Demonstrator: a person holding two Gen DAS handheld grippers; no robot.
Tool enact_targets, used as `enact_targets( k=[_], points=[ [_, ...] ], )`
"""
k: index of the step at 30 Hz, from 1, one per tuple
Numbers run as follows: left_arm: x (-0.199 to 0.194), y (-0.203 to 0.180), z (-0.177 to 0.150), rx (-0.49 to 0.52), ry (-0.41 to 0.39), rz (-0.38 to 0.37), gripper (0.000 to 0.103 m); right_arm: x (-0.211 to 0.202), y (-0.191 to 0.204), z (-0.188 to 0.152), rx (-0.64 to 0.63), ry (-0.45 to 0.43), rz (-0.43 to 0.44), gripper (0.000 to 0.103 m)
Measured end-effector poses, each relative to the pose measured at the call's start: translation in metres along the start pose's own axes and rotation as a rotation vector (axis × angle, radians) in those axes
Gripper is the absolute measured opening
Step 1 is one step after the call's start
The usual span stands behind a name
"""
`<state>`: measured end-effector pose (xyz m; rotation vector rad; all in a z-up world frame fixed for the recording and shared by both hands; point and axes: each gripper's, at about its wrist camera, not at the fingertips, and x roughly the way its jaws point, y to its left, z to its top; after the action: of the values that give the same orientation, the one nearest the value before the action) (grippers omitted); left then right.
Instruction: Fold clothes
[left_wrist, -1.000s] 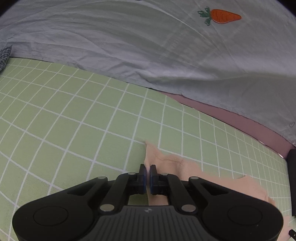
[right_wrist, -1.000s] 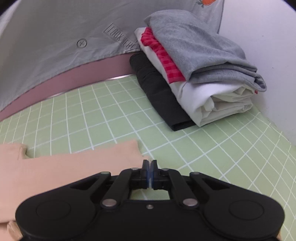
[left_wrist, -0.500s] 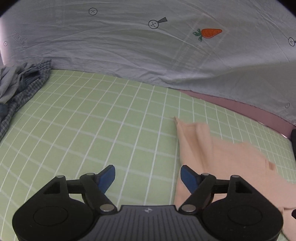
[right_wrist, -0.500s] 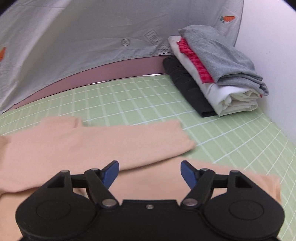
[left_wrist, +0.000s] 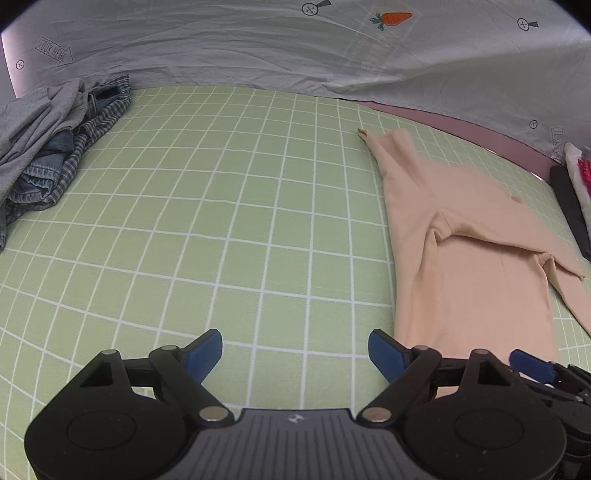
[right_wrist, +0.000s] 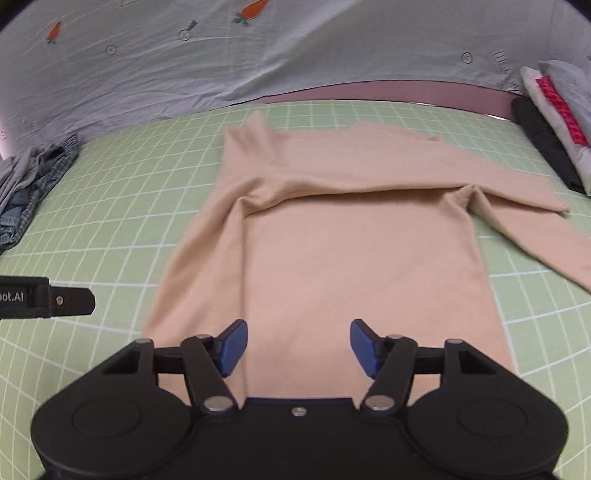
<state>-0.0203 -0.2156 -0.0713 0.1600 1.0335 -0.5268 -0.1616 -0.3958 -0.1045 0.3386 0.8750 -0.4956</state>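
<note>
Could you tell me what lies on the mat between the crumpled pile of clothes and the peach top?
Nothing: in the left wrist view, only bare green grid mat stretches between the crumpled pile and the peach top.

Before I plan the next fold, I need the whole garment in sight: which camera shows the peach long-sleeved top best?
The right wrist view: the peach top lies centred, body, crossed sleeve and side sleeve all visible. The left wrist view shows the peach top only at its right edge, foreshortened.
</note>
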Motion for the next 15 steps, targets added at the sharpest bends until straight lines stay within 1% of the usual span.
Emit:
enact_targets(
  k=[1,2,3,5,8,9,10,12,15],
  points=[
    [-0.002,0.003,-0.002,0.0,-0.001,-0.002,0.087,-0.001,0.008,-0.004,-0.004,0.005,0.009,0.047],
    [-0.004,0.006,-0.004,0.001,-0.001,-0.004,0.087,-0.002,0.015,-0.008,-0.008,0.011,0.013,0.044],
    [-0.006,0.009,-0.006,0.001,-0.002,-0.007,0.087,-0.002,0.021,-0.012,-0.012,0.017,0.016,0.039],
    [-0.01,0.016,-0.009,0.002,-0.003,-0.011,0.087,-0.002,0.029,-0.017,-0.01,0.031,0.007,0.033],
    [-0.016,0.025,-0.015,0.004,-0.005,-0.018,0.087,-0.004,0.035,-0.024,0.005,0.032,0.003,0.019],
    [-0.018,0.028,-0.017,0.004,-0.005,-0.02,0.087,-0.005,0.036,-0.025,0.007,0.027,0.003,0.01],
    [-0.02,0.031,-0.019,0.004,-0.006,-0.022,0.087,-0.006,0.036,-0.026,0.009,0.022,0.003,0.006],
    [-0.024,0.037,-0.023,0.005,-0.007,-0.026,0.087,-0.007,0.035,-0.029,0.019,0.006,0.001,0.001],
    [-0.027,0.037,-0.026,0.011,-0.008,-0.035,0.087,-0.022,0.032,-0.03,0.052,-0.038,-0.031,0.001]
  ],
)
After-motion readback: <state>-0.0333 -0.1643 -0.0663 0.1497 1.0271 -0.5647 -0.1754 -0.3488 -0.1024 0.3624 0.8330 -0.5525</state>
